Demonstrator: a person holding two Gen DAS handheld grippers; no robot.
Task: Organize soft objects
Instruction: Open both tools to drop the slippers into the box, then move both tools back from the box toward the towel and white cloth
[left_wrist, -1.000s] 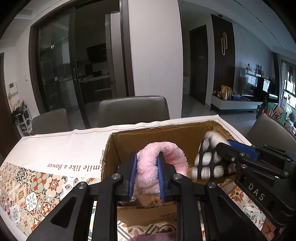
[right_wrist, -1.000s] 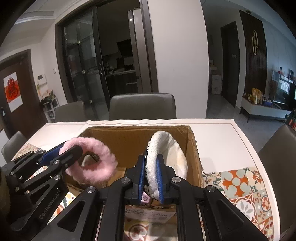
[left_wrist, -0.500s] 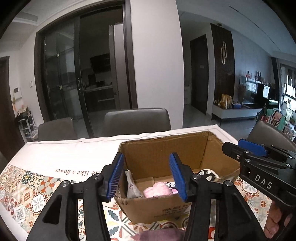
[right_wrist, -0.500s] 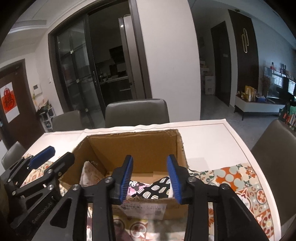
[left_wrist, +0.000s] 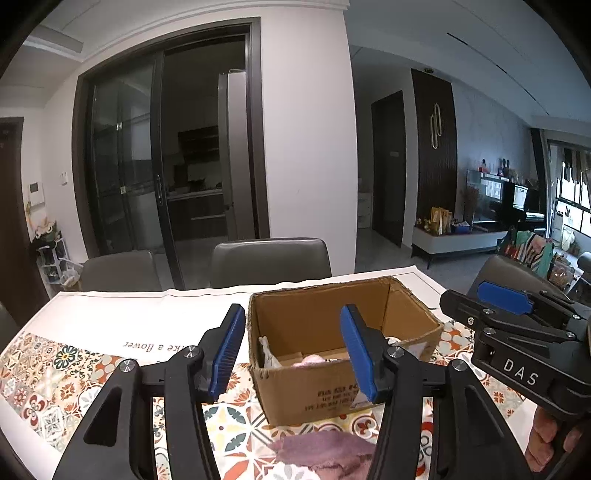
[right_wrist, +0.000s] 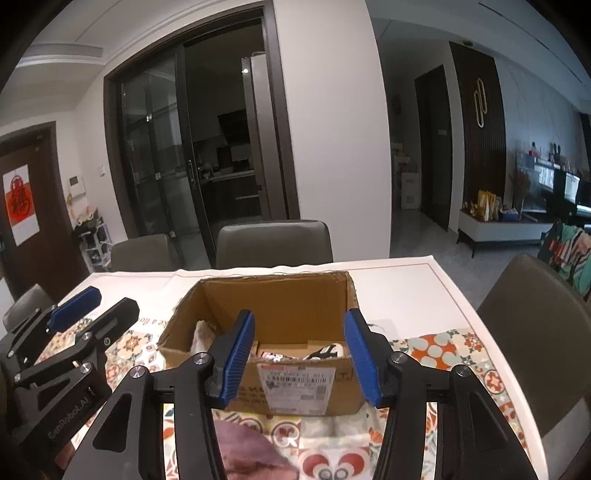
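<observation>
An open cardboard box (left_wrist: 332, 387) stands on the patterned tablecloth; it also shows in the right wrist view (right_wrist: 295, 391). Inside lie a pink fluffy item (left_wrist: 314, 359), a cream item (right_wrist: 202, 334) and a black-and-white spotted item (right_wrist: 325, 350). My left gripper (left_wrist: 293, 354) is open and empty, held above and in front of the box. My right gripper (right_wrist: 299, 360) is open and empty, also in front of the box. A purple soft cloth (left_wrist: 325, 452) lies on the table before the box, under both grippers; it shows in the right wrist view (right_wrist: 251, 454) too.
The table (right_wrist: 406, 291) has a white cloth with lettering at the back and a floral tile pattern near me. Grey chairs (left_wrist: 269, 260) stand behind the table and one (right_wrist: 532, 332) at its right side. Glass doors are beyond.
Both grippers opened and let the pink fluffy item and the spotted item drop into the box. Both have since pulled back and up from the box.
</observation>
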